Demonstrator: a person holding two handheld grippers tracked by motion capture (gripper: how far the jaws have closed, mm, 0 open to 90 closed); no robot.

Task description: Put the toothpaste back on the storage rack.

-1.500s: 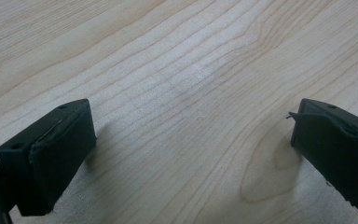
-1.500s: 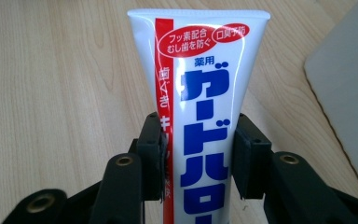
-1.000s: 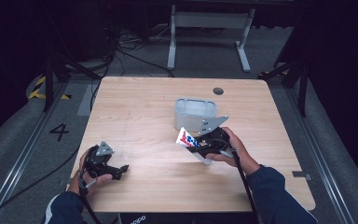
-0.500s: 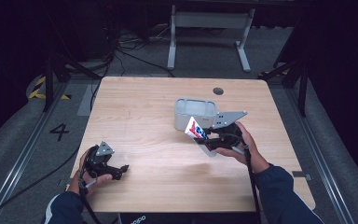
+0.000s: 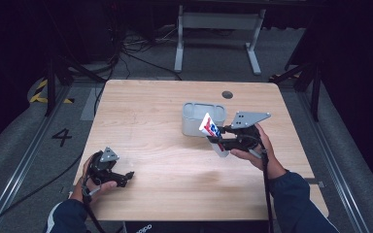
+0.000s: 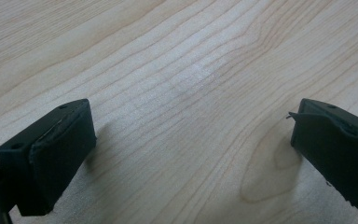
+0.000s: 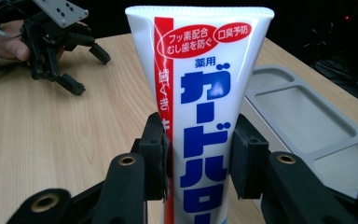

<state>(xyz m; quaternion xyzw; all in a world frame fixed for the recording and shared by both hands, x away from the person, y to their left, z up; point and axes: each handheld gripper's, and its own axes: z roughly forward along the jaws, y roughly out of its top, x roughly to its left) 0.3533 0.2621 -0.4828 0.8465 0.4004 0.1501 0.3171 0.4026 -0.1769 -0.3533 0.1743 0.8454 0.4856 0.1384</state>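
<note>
**Toothpaste tube gripped beside grey organiser tray**

The right gripper clamps a white toothpaste tube, raised above the wooden table. Its label carries blue katakana "ガードハロー", "薬用" and red ovals reading "フッ素配合 むし歯を防ぐ" and "口臭防". Just beyond it stands the grey organiser tray; its visible compartments hold nothing. The left gripper rests spread wide on bare wood.

Toothpaste tube bottom end cut off by right gripper view's lower edge; tray compartments too small to tell in high view.
</note>
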